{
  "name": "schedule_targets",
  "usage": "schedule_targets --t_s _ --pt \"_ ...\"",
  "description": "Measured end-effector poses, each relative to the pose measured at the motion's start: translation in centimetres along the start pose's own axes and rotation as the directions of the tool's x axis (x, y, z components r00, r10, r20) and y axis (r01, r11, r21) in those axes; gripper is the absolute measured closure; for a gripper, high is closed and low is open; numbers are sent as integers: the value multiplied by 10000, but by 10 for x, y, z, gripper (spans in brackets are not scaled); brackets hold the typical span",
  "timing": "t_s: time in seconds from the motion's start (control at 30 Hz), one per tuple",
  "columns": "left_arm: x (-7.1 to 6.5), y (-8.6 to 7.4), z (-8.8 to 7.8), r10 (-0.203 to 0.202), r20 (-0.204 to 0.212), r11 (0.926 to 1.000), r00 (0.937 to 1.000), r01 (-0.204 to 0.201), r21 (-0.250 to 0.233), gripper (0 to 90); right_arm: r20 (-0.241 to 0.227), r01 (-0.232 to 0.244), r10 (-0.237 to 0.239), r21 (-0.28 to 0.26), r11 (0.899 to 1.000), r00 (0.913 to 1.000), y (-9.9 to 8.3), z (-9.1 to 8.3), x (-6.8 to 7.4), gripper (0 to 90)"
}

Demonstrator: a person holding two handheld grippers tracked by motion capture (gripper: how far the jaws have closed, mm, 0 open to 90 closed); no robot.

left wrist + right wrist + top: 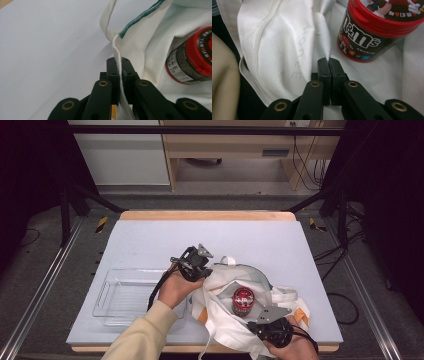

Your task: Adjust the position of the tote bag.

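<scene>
A white tote bag (225,292) lies open near the table's front edge. A jar of M&M's with a red lid (243,300) stands inside it. My left gripper (205,272) is at the bag's far left rim. In the left gripper view it (120,66) is shut on the bag's seamed edge (115,47), with the jar (192,60) to its right. My right gripper (254,320) is at the bag's near side. In the right gripper view it (328,61) is shut, with a fold of the bag's cloth (322,35) running into its tips. The jar (372,32) stands just beyond.
A clear plastic tray (107,292) sits left of the bag, under the left forearm in a beige sleeve (145,335). The pale blue mat (200,235) stretches bare behind the bag. One handle loop (227,261) lies on the mat beside the left gripper.
</scene>
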State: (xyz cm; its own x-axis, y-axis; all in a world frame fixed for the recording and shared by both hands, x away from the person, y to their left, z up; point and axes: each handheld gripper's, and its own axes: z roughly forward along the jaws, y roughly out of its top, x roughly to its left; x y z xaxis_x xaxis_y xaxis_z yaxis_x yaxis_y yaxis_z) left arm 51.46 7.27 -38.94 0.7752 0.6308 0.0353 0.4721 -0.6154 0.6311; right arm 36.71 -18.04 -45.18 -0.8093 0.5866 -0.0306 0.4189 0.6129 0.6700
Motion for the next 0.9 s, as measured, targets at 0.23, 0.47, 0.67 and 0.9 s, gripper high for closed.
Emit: schedule_targets --t_s 0.23,0.47,0.67,0.9 --pt "6 -1 7 -202 -255 9998 9995 204 64 874 -50 4 -4 -30 10000 10000 -1 0 -1 894" --pt "6 -4 10 -216 -285 9997 9994 219 105 874 -17 -41 41 -12 10000 10000 0 0 -1 887" --pt "1 -7 2 -78 -163 10000 9998 77 -58 875 469 -85 107 -473 9988 9988 15 -23 -3 712" --pt "-4 -9 -2 -22 -77 9999 10000 21 -162 875 1194 21 123 -1193 9929 9928 34 -58 -3 561"
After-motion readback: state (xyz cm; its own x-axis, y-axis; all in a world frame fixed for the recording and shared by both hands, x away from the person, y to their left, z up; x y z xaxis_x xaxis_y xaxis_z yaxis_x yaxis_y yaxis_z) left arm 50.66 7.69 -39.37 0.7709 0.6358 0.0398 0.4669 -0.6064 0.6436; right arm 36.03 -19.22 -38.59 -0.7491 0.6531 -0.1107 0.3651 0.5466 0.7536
